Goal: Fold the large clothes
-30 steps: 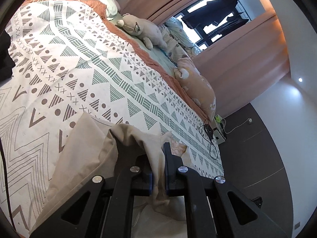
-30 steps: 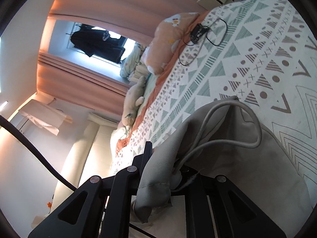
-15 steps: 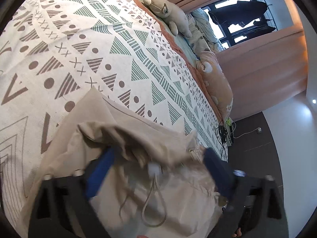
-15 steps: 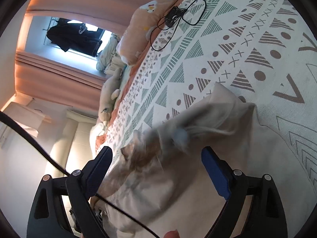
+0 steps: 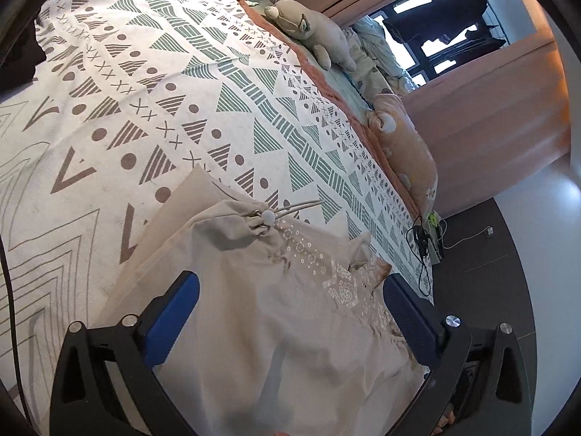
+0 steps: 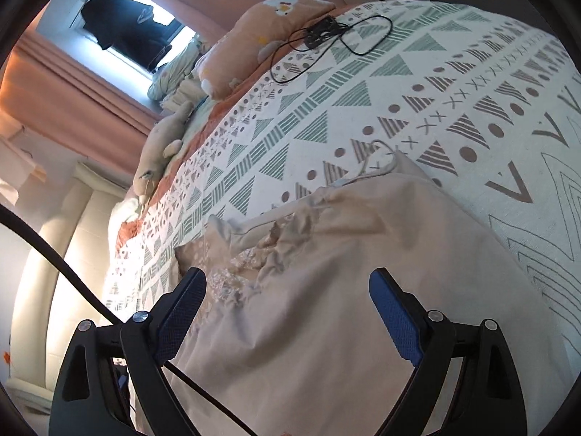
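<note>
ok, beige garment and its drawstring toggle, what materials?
Beige garment: looks like thin matte woven cloth, maybe cotton; it creases softly, with a pale printed floral band. Drawstring toggle: smooth white bead, probably plastic. Cord: pale, round, likely braided.

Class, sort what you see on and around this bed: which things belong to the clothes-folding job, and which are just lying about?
Part of the job:
beige garment
its drawstring
left gripper, open
right gripper, open

Just lying about:
grey plush toy
peach pillow
black cable
patterned bedspread
</note>
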Motion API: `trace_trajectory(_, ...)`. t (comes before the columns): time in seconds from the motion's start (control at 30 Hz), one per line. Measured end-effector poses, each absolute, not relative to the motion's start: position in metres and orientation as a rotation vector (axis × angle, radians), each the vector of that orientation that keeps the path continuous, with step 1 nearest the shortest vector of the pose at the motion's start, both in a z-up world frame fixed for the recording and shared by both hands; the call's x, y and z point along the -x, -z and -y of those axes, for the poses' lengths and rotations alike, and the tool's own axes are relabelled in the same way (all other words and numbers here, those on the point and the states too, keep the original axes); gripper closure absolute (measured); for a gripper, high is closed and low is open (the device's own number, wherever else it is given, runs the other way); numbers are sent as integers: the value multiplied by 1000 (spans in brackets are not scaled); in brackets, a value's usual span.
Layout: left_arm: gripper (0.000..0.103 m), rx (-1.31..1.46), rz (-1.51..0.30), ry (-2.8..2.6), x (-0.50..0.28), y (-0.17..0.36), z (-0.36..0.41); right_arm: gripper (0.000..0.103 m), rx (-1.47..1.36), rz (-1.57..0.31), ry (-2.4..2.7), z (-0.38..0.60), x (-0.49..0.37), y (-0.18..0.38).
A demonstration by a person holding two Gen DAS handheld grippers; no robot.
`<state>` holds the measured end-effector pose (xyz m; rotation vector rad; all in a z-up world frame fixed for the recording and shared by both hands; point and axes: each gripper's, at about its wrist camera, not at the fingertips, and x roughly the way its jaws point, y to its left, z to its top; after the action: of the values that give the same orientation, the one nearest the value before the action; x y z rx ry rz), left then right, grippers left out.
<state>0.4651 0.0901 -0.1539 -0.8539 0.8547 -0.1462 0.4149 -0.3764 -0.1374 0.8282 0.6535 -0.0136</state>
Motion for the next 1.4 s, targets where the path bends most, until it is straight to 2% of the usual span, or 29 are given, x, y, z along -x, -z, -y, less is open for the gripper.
trace_trajectory(0.47,0,783,-836,22,-354,146,-135,12,-586,-723,-95,268,-424,94)
trace_trajectory(0.57,3,795,-815,-9,-332,151,-148,14,-535,-751,-92,245,-433,95)
trace_trajectory(0.63,7,811,-809,-28,-319,157,-155,25,-505,-787,-108,229,-443,98)
trace_trajectory(0.83,19,874,-818,-86,-285,181,-173,40,-373,-898,-119,178,-482,109)
trace_trajectory(1.03,19,944,-831,-102,-271,196,-179,52,-353,-1024,-93,165,-523,150)
trace_trajectory(1.17,20,946,-858,-103,-275,201,-175,59,-261,-1033,-97,145,-541,163)
trace_trajectory(1.23,20,957,-866,-99,-279,205,-173,84,-236,-1033,-101,140,-547,163)
trace_trajectory(1.3,20,968,-874,-96,-284,208,-171,101,-226,-1030,-107,138,-552,163)
trace_trajectory(1.4,20,986,-881,-86,-289,211,-168,103,-255,-990,-131,146,-552,156)
